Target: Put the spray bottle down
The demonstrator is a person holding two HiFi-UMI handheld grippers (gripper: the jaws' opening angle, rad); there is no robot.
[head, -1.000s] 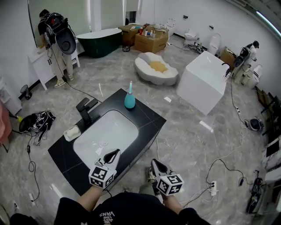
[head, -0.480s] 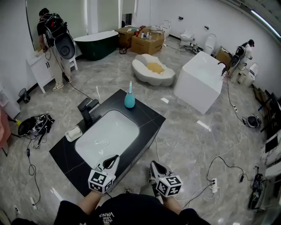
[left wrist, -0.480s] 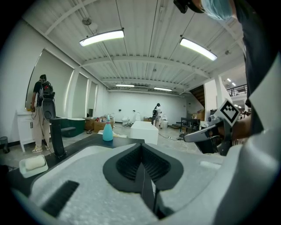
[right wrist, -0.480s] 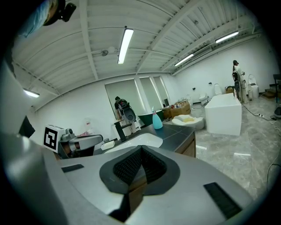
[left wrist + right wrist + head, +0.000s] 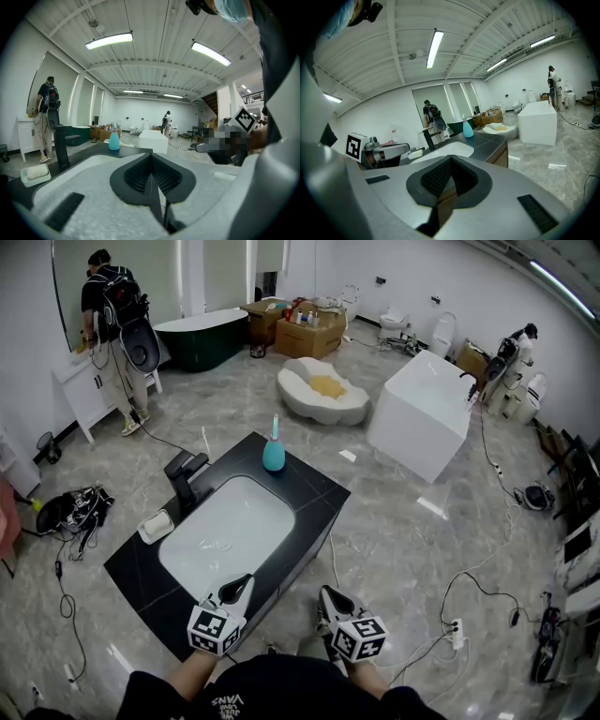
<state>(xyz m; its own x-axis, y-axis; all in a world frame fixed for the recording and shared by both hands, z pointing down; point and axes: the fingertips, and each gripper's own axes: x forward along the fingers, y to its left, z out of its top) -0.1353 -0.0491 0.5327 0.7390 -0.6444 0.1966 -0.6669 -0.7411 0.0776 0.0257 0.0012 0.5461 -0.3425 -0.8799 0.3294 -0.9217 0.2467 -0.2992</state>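
Although the task names a set-down, the spray bottle (image 5: 274, 454) already stands upright, nozzle up, on the far corner of the black counter (image 5: 314, 491), across the basin (image 5: 225, 531) from both tools. Left gripper (image 5: 246, 578) and right gripper (image 5: 326, 592) have their jaws pressed together on nothing; the left appears slightly nearer. No bottle label is legible; the shirt lettering (image 5: 228, 700) seems to read "VANS".

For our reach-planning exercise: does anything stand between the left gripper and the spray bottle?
Nothing visible does. Only the sunken sink lies between the left gripper and the spray bottle; the tap stands off to the left.
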